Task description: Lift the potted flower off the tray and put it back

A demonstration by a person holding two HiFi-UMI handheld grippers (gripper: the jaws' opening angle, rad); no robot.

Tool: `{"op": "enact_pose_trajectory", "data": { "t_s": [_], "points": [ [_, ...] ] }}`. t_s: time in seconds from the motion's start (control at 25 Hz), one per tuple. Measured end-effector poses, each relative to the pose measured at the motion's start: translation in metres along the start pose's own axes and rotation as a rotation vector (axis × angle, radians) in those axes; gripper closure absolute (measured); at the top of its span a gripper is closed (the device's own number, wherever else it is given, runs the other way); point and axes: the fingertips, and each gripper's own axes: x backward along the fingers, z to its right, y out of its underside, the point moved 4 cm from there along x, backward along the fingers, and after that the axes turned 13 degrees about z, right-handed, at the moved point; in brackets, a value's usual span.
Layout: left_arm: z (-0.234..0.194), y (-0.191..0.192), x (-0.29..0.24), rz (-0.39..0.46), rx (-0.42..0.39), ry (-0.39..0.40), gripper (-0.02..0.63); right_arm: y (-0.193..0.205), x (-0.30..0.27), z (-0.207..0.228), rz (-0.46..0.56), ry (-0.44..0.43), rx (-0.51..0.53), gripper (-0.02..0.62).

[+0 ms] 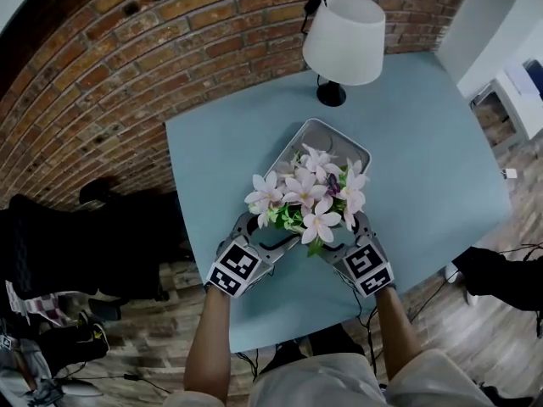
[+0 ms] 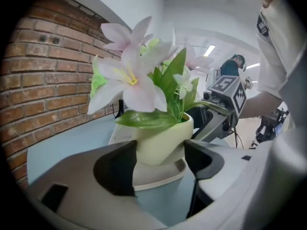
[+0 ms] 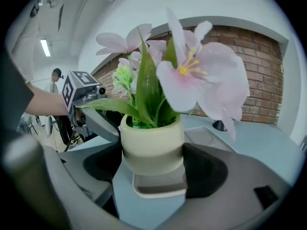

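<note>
Blue table (image 1: 424, 142) against a brick wall (image 1: 127, 49), lamp (image 1: 344, 41) with white shade at the far edge, base on the table. Pale tray (image 1: 339, 138) lies mid-table, set at an angle, far end bare. Potted flower (image 1: 307, 197) sits over the tray's near corner, pink-white blooms and green leaves covering that end from above. Left gripper (image 1: 270, 230) comes in from near left, right gripper (image 1: 344, 231) from near right, marker cubes toward the person, both forearms in view at the near edge. Left gripper view: jaws part-way closed, one dark pad each side of the cream pot (image 2: 160, 140), both pads against its wall low down, so it has hold of the pot. Right gripper view: same thing, jaws narrowed onto the pot from the opposite side, pads touching left and right of the pot's lower half, grip on. Pot upright, not tilted. Tray corner shows right under the pot base in both gripper views, with a shadow between; cannot tell if the base is resting on the tray or just clear of it. Each gripper view shows the other gripper's cube and arm behind the leaves. Lamp base visible far right in the right gripper view, well apart from the pot. Wood floor around the table
</note>
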Motion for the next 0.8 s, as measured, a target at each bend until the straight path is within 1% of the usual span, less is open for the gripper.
{"op": "enact_pose_trajectory", "data": {
  "t_s": [0.2, 0.4, 0.6, 0.8],
  "points": [
    [0.024, -0.024, 0.026, 0.067, -0.016, -0.017, 0.27, -0.024, 0.025, -0.023, 0.049, 0.003, 0.003, 0.178],
    [0.055, -0.039, 0.052, 0.085, -0.027, -0.033, 0.27, -0.039, 0.055, -0.052, 0.066, 0.027, 0.018, 0.178],
    [0.093, -0.055, 0.082, 0.121, -0.012, -0.06, 0.27, -0.053, 0.087, -0.085, 0.082, 0.023, 0.018, 0.173],
    [0.123, -0.067, 0.11, 0.133, -0.032, -0.063, 0.27, -0.063, 0.114, -0.116, 0.103, 0.035, 0.022, 0.172]
  ]
}}
